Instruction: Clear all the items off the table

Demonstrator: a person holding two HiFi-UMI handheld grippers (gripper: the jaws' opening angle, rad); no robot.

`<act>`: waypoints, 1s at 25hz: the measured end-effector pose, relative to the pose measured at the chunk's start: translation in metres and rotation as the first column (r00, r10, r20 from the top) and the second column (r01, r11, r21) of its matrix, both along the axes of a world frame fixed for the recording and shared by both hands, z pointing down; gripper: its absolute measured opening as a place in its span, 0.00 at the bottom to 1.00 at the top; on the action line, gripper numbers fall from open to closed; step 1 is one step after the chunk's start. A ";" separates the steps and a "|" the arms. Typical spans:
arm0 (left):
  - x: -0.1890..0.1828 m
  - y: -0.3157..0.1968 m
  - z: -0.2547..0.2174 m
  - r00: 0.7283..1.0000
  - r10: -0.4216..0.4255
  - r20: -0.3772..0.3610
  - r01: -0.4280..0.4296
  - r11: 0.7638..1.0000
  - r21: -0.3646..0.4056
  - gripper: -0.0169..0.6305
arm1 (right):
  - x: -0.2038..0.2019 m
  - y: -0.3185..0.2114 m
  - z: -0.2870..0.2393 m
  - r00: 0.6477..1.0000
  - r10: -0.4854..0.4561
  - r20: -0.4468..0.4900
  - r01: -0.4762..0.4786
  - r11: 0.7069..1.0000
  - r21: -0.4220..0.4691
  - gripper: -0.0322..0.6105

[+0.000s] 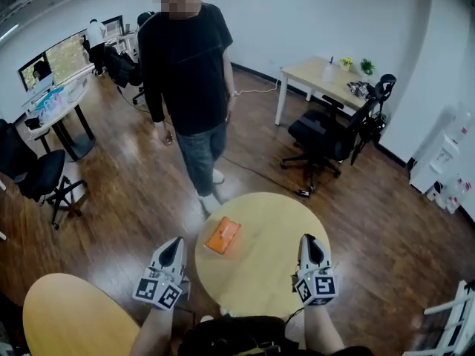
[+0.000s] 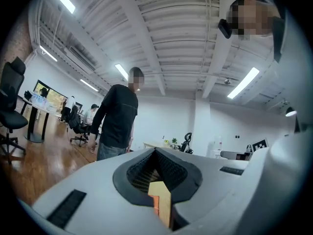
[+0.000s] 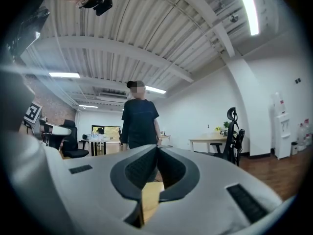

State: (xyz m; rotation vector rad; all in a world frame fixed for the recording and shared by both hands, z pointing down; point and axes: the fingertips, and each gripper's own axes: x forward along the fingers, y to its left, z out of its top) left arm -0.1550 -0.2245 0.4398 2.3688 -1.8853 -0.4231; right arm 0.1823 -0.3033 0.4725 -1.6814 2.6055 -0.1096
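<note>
An orange flat packet (image 1: 223, 235) lies on the round wooden table (image 1: 263, 273), left of its middle. My left gripper (image 1: 174, 249) hovers just off the table's left edge, jaws shut and empty, tips meeting in the left gripper view (image 2: 155, 151). My right gripper (image 1: 312, 242) is over the table's right rim, also shut with nothing held; its tips meet in the right gripper view (image 3: 157, 148). Both point away from me, roughly level. Through the gap below the left jaws a strip of the packet (image 2: 155, 204) and table shows.
A person in black (image 1: 189, 80) stands just beyond the table, facing it. A second round table (image 1: 74, 317) is at lower left. A black office chair (image 1: 326, 136) and a desk (image 1: 326, 76) stand at the back right, another chair (image 1: 41, 176) on the left.
</note>
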 end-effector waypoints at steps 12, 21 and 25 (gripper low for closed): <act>0.030 -0.046 0.016 0.984 0.176 0.018 -0.175 0.983 -0.050 0.03 | 0.018 0.036 0.001 0.991 0.126 -0.042 -0.126 0.992 -0.005 0.06; 0.060 -0.085 0.059 0.962 0.265 0.062 -0.244 0.940 -0.240 0.24 | 0.022 0.031 0.021 0.989 0.138 -0.060 -0.142 0.988 -0.065 0.06; 0.074 -0.110 0.123 0.949 0.296 0.106 -0.226 0.877 -0.425 0.53 | 0.028 0.021 0.039 0.989 0.129 -0.075 -0.136 0.987 -0.091 0.06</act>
